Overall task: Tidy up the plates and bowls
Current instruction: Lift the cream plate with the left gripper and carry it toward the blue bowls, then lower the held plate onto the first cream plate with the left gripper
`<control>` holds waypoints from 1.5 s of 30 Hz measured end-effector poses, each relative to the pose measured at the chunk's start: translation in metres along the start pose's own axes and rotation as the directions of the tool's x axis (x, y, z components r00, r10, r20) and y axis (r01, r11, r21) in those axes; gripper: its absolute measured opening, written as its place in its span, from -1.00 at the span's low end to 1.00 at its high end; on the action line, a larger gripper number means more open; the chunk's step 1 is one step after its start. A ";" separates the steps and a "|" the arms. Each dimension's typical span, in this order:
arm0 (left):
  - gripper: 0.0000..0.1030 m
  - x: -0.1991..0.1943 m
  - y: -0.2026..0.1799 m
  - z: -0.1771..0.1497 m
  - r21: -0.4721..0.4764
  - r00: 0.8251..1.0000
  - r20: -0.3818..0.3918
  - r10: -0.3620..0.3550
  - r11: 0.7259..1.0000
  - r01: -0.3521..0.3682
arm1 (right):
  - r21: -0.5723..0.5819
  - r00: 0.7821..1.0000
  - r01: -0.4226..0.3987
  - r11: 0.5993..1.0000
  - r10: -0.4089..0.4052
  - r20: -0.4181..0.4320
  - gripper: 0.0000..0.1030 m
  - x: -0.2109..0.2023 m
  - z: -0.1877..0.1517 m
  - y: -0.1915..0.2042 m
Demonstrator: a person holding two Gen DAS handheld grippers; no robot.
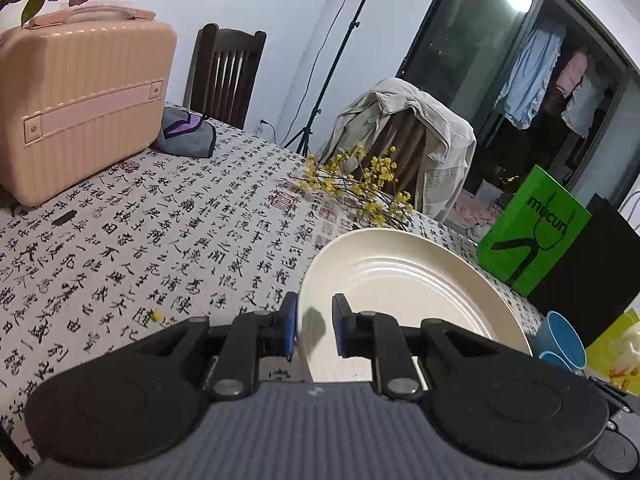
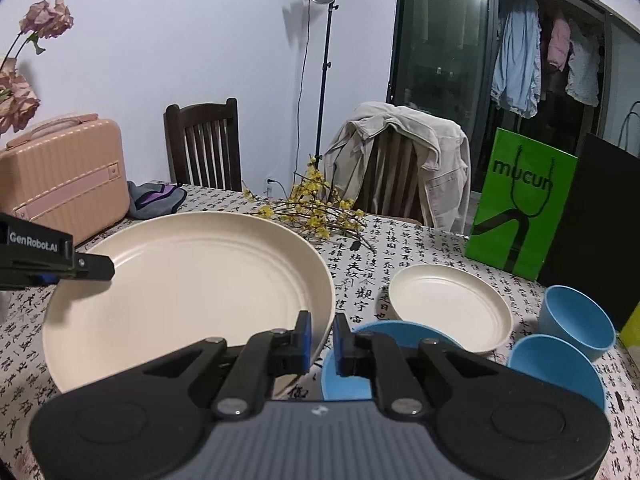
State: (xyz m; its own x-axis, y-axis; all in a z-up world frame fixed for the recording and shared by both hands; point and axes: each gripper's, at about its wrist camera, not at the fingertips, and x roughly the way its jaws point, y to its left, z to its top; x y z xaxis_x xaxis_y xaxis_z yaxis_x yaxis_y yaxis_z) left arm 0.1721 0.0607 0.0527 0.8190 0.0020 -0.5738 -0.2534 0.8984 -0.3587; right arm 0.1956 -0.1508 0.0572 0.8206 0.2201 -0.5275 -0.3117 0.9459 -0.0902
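A large cream plate (image 2: pixel 192 288) hangs above the patterned tablecloth (image 2: pixel 360 264), carried between both grippers. My right gripper (image 2: pixel 322 328) is shut on the plate's near right rim. In the left wrist view my left gripper (image 1: pixel 316 316) is shut on the left rim of the same plate (image 1: pixel 400 292). Its black finger (image 2: pixel 96 266) also shows at the left of the right wrist view. A smaller cream plate (image 2: pixel 450 306) rests on the table to the right. Two blue bowls (image 2: pixel 576 320) stand beside it, and a blue dish (image 2: pixel 344 380) lies under my right gripper.
A pink case (image 1: pixel 80 100) and a grey cloth (image 1: pixel 186 136) sit at the table's far left. Yellow flower twigs (image 2: pixel 316 208) lie at the back middle. A green bag (image 2: pixel 520 204) and a black box (image 2: pixel 600 216) stand at the right. Two chairs stand behind the table.
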 end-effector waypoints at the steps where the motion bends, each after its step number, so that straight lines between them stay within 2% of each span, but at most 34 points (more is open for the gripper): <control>1: -0.66 -0.002 -0.001 -0.002 0.002 1.000 0.000 -0.003 1.000 0.003 | 0.001 1.000 0.003 1.000 -0.003 0.002 -0.79 -0.003 -0.001 0.000; 19: -0.66 -0.041 -0.014 -0.039 0.047 0.999 0.004 -0.046 0.998 0.046 | 0.036 0.999 0.035 0.999 -0.036 0.029 -0.79 -0.052 -0.034 -0.012; 45: -0.66 -0.066 -0.041 -0.086 0.123 0.992 -0.026 -0.127 0.984 0.129 | 0.102 0.992 0.105 0.989 -0.111 0.056 -0.79 -0.103 -0.084 -0.039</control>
State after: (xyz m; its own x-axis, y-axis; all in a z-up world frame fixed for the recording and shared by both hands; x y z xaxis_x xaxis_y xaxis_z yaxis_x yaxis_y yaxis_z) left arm 0.0842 -0.0141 0.0424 0.8307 -0.1239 -0.5428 -0.0801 0.9382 -0.3367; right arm 0.0834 -0.2298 0.0440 0.8758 0.1268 -0.4658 -0.1733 0.9832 -0.0581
